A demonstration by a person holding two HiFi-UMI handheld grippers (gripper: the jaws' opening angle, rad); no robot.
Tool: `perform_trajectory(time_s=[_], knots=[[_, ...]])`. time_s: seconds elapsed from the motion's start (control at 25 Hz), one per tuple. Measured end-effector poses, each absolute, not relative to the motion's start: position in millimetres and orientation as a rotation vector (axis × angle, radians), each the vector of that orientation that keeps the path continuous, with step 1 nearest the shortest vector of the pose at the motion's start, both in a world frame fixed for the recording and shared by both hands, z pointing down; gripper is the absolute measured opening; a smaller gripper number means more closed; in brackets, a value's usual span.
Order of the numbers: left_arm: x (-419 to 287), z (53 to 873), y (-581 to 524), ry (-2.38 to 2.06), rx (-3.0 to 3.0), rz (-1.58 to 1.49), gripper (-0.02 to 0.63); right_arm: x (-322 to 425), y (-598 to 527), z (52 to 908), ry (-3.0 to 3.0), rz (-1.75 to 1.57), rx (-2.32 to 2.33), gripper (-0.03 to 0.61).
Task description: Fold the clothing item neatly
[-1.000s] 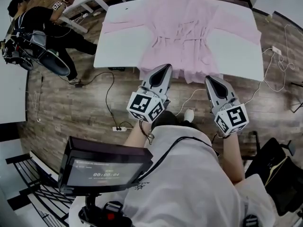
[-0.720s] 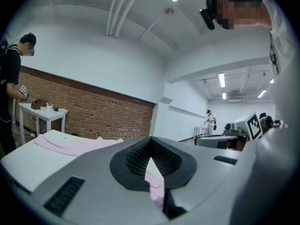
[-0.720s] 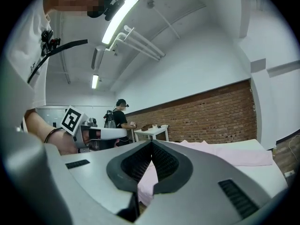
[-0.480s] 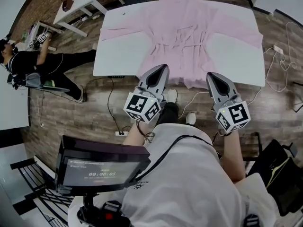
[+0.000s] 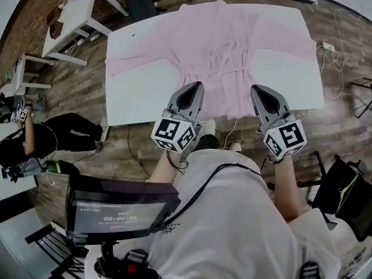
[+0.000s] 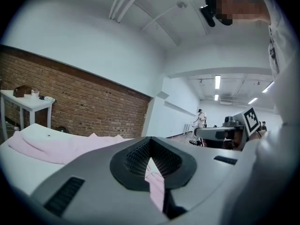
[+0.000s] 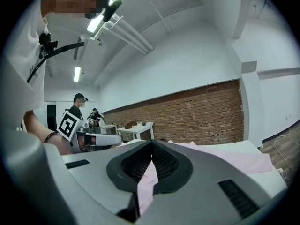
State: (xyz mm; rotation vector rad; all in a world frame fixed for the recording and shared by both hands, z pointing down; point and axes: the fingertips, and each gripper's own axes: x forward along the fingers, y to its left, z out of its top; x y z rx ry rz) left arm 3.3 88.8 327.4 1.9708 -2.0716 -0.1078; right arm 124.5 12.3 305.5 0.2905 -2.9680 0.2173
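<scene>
A pink robe point(image 5: 221, 45) lies spread flat on the white table point(image 5: 139, 92), sleeves out to both sides, belt tied at the waist. My left gripper point(image 5: 195, 86) is shut and empty, its tip at the table's near edge, just left of the robe's hem. My right gripper point(image 5: 256, 89) is also shut and empty, at the hem's right side. In the left gripper view the gripper point(image 6: 150, 146) points over the robe point(image 6: 56, 146). In the right gripper view the gripper point(image 7: 151, 146) points across the robe point(image 7: 225, 156) toward a brick wall.
Small white side tables point(image 5: 75, 16) stand at the far left. A person in black point(image 5: 35, 144) crouches on the wood floor at left. Cables point(image 5: 337, 57) trail at right, a black chair point(image 5: 349, 185) stands near right, and a screen point(image 5: 122, 214) hangs below my chest.
The table and robe have come nearer, so both gripper tips now reach the near edge. Both grippers stay shut. The person at left has shifted down the view.
</scene>
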Motion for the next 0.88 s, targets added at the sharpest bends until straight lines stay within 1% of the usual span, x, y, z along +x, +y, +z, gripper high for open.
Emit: perform_trajectory(time_s=[0.2,0.32,0.64,0.88], knots=[[-39,328,57,-2.007,2.047,-0.123,-0.008,80,-2,307,-2.95,0.215,0.381,-0.003],[-47,330,41,-1.942,2.111,-0.109,-0.008,59,-6,309,-2.94,0.216,0.425,-0.003],[-29,340,5,-1.772,2.221,-0.092,-0.008,24,-16,318,-2.932,0.24,0.483,-0.003],[-10,347,-19,-1.741,2.228,-0.085,-0.008,28,-41,328,-2.931,0.249,0.52,-0.003]])
